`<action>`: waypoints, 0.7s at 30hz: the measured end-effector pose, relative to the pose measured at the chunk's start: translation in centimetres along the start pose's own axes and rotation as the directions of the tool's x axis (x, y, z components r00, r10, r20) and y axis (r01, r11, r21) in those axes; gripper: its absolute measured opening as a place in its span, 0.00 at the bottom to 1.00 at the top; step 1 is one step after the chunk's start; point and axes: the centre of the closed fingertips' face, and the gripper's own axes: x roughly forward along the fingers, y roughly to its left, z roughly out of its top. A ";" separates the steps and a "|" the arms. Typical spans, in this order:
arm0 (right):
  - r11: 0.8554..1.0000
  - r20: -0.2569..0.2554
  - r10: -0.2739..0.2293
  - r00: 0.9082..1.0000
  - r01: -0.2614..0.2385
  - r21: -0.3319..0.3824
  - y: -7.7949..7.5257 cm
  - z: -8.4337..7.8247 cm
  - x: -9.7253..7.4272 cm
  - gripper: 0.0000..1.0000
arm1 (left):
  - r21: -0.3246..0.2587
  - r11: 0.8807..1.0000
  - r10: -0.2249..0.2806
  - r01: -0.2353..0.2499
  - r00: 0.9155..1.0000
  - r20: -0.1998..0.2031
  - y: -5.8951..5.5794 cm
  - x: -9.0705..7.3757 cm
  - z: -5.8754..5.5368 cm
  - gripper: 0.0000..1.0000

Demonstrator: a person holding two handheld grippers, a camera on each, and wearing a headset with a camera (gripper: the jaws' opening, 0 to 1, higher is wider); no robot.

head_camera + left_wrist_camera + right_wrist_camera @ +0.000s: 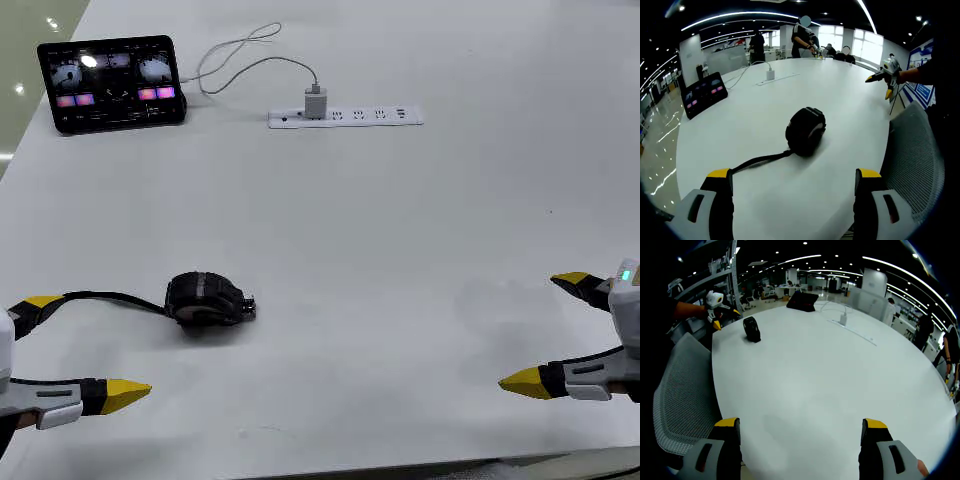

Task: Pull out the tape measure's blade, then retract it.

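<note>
A black tape measure (pixel 207 298) lies on the white table (pixel 380 230), its black wrist strap (pixel 110 298) trailing left toward my left gripper (pixel 85 345). That gripper is open at the table's left front, with nothing between its yellow-tipped jaws; the tape measure (pixel 806 130) sits a short way ahead of it (pixel 792 175). My right gripper (pixel 545 330) is open at the right front edge, far from the tape measure (pixel 751 329). In the right gripper view its jaws (pixel 800 425) stand wide over bare table. No blade is out of the case.
A tablet (pixel 112 82) with a lit screen stands at the back left. A white power strip (pixel 345 116) with a charger (pixel 316 102) and cable lies at the back centre. A grey mesh chair (pixel 917 155) is next to the table's front edge.
</note>
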 end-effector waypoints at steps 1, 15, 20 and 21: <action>1.000 0.001 -0.001 1.000 0.001 -0.002 0.0 0.0 0.0 0.99 | -0.005 1.000 -0.001 0.001 1.000 0.001 0.0 0.0 0.0 0.99; 1.000 0.003 0.009 1.000 -0.009 -0.009 0.3 0.0 0.1 0.99 | 0.004 1.000 -0.003 0.003 1.000 0.007 0.3 -0.2 0.6 0.99; 1.000 0.005 0.022 1.000 -0.022 -0.008 0.5 0.2 0.1 0.99 | 0.014 1.000 -0.020 0.020 1.000 0.002 0.2 -0.1 0.7 0.99; 1.000 0.012 0.017 1.000 -0.017 -0.015 0.4 0.3 0.1 0.99 | 0.030 0.999 -0.030 0.030 1.000 -0.008 0.1 0.0 0.7 0.99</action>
